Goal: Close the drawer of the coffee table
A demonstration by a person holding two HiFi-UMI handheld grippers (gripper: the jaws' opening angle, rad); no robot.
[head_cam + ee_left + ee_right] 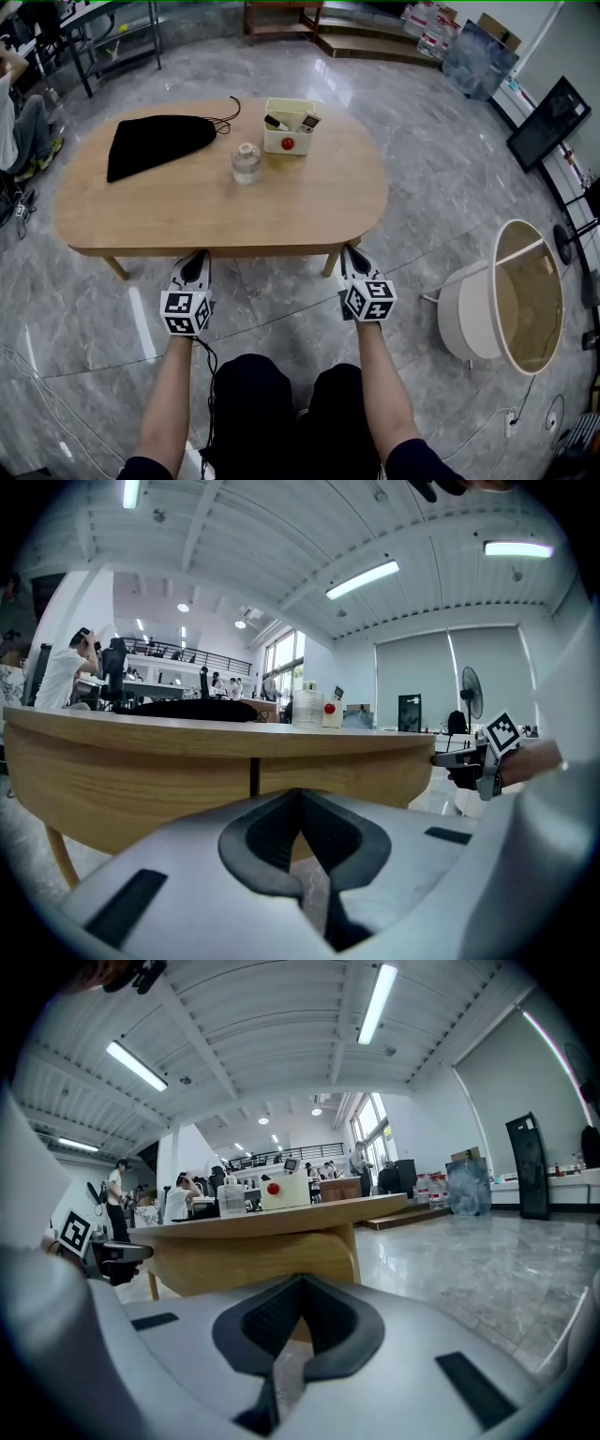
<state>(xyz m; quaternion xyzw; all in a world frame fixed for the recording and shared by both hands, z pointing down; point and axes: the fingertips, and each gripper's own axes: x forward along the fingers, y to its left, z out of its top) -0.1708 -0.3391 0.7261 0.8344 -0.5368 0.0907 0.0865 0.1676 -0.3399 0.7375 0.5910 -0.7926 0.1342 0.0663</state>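
Observation:
The oval wooden coffee table (187,211) stands in front of me. Its drawer front (272,251) sits flush with the front apron, and a dark vertical seam (254,776) in the apron shows in the left gripper view. My left gripper (197,259) is shut and empty, its tip at the apron's left part. My right gripper (352,251) is also shut and empty, by the table's front right leg (331,263). In each gripper view the shut jaws (302,829) (298,1312) point at the wooden apron (253,1260) from close by. Whether they touch it I cannot tell.
On the tabletop lie a black drawstring bag (155,142), a glass jar (247,163) and a cream box (289,127) with a red button. A round white side table (506,298) stands at the right. Cables (37,375) trail on the marble floor. A person (17,112) sits far left.

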